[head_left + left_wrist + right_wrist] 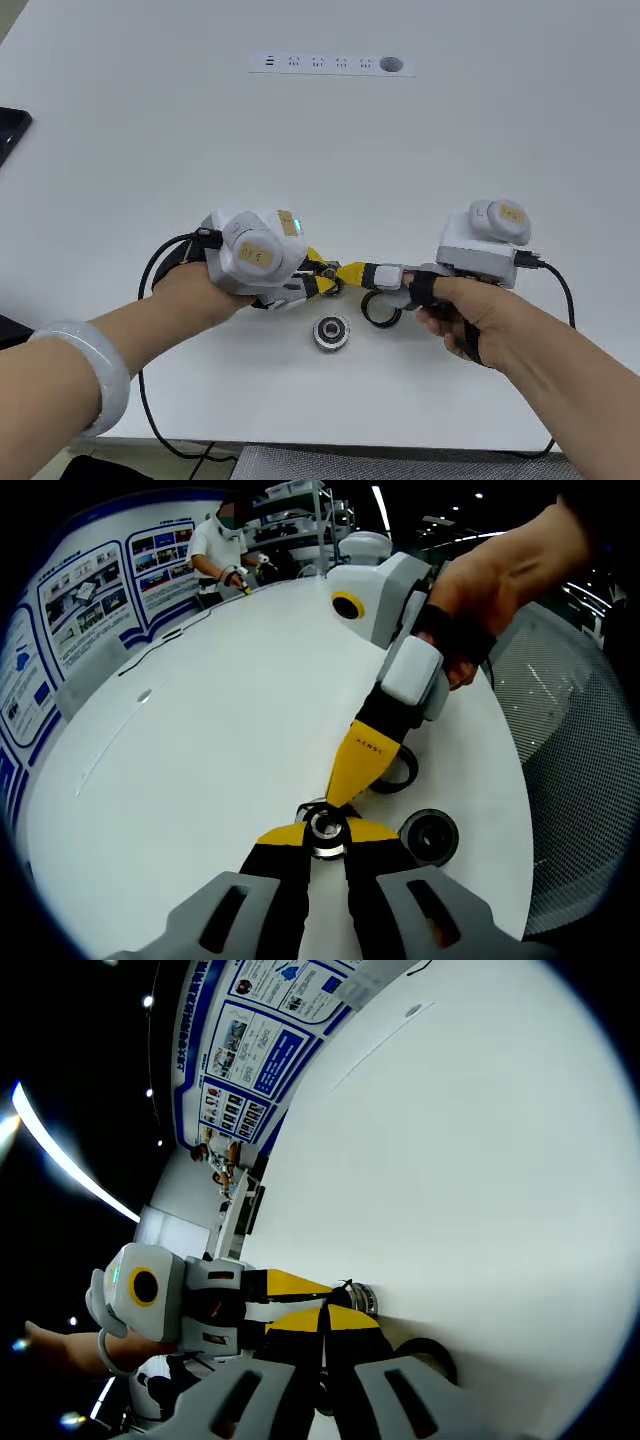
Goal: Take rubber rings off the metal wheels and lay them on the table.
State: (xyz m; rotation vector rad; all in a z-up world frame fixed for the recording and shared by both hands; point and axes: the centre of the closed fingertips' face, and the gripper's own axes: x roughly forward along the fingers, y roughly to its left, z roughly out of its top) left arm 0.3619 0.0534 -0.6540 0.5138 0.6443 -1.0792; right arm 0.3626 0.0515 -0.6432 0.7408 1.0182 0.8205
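Clamping a metal wheel (325, 827) in my left claw (327, 833), right claw (325, 1325) closed against it — one rubber ring (380, 310) already off, this one left.

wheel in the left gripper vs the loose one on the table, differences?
Pose: the held wheel is clamped in the left gripper; the loose wheel lies flat.
Contact: the right gripper tips meet the held wheel; nothing touches the loose wheel.
Look: the loose wheel shows a thick black outer band; the held wheel looks mostly bare metal.
Shared: both round, metal hubs.
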